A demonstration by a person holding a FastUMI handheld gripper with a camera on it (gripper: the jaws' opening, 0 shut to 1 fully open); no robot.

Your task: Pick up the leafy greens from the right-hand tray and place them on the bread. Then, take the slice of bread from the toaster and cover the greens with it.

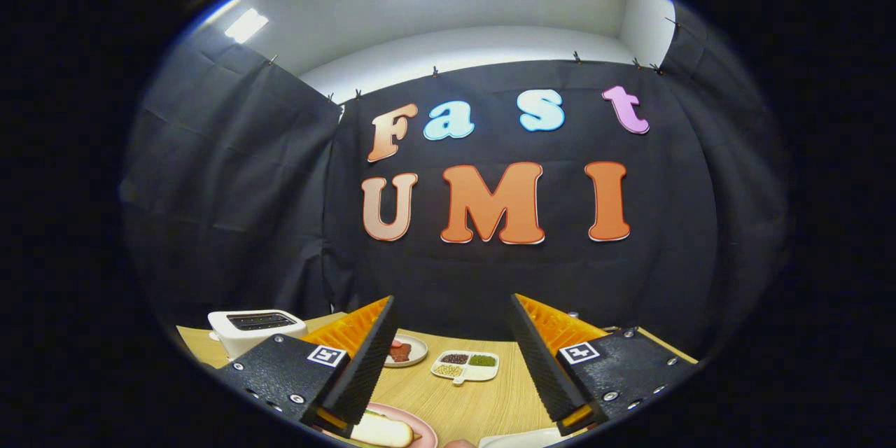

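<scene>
My gripper (448, 336) is held high above the wooden table (476, 402), open, with nothing between its fingers. A white toaster (255, 330) stands at the table's far left, beyond the left finger; its slots look dark and I cannot tell whether bread is inside. A pink plate (409, 421) with a pale slice of bread (381, 430) lies close below the left finger, partly hidden by it. A white dish edge (521, 439) peeks out close below the right finger; its contents are hidden.
A small round plate with reddish food (404, 350) sits just beyond the left finger. A white divided dish (465, 366) holding dark, green and yellowish bits lies mid-table between the fingers. Black cloth walls the booth behind the table.
</scene>
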